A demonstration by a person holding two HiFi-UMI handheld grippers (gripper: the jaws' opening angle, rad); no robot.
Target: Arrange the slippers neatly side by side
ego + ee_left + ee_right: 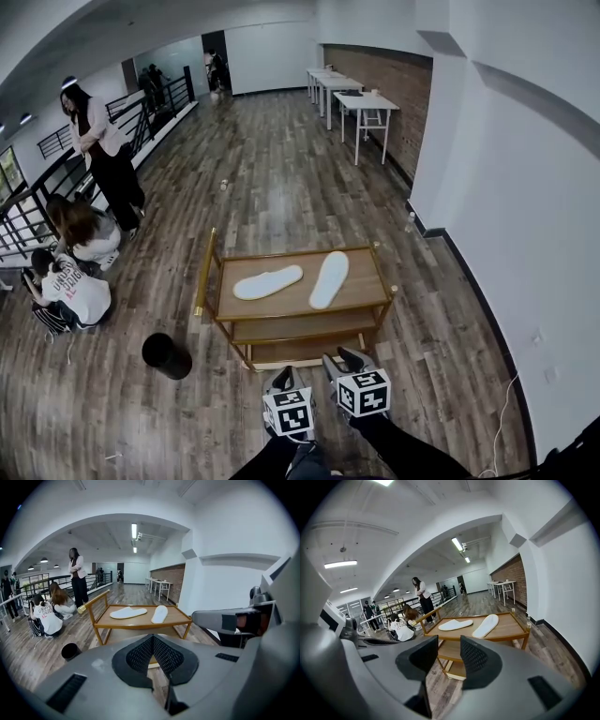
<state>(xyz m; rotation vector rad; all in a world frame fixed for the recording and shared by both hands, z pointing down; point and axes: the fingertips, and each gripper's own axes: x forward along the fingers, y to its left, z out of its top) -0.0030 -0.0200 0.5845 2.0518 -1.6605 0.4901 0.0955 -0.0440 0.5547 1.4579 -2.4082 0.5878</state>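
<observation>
1. On my left gripper (153, 641) the jaws meet, empty
2. On my right gripper (449, 649) the jaws stand apart, empty
3. The cart (281, 303) top holds one slipper (268, 282) lying crosswise and the other slipper (329, 279) slanted near it, not touching

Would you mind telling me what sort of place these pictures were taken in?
Probably an open indoor hall or mezzanine: wood-plank floor, black railing along one side, and white tables by a brick wall.

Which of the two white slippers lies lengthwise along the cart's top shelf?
The left slipper, nearer the cart's gold handle. It runs along the shelf; the right slipper points across it.
</observation>
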